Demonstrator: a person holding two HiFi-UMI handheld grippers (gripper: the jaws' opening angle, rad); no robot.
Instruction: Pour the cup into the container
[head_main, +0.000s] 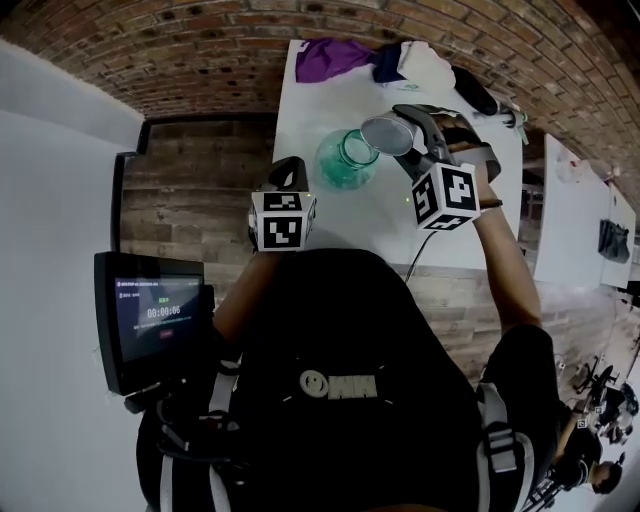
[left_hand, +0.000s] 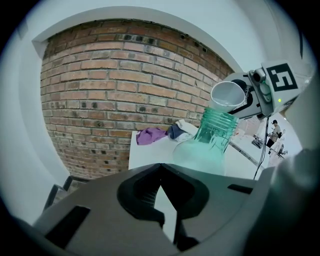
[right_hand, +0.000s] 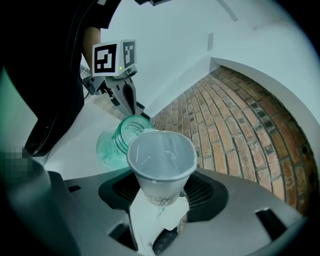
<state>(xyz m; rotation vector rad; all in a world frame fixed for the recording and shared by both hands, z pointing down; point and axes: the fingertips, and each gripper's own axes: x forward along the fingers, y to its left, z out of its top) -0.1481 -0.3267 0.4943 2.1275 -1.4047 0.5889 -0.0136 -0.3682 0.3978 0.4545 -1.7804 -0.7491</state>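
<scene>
The right gripper (head_main: 402, 128) is clamped low on the body of the white cup (right_hand: 161, 159) and holds it in the air just above the green jar (head_main: 347, 160). The jar stands mouth up on the table (head_main: 310, 95), near its left edge and toward the near end. The left gripper (head_main: 290, 175) hovers beside the jar, jaws together on nothing. The cup's long axis is tilted, with its mouth aimed down at the jar's neck. To pour well, I judge, bring the lip over the middle of the opening (it is narrow) and roll slowly, without squeezing the thin wall.
</scene>
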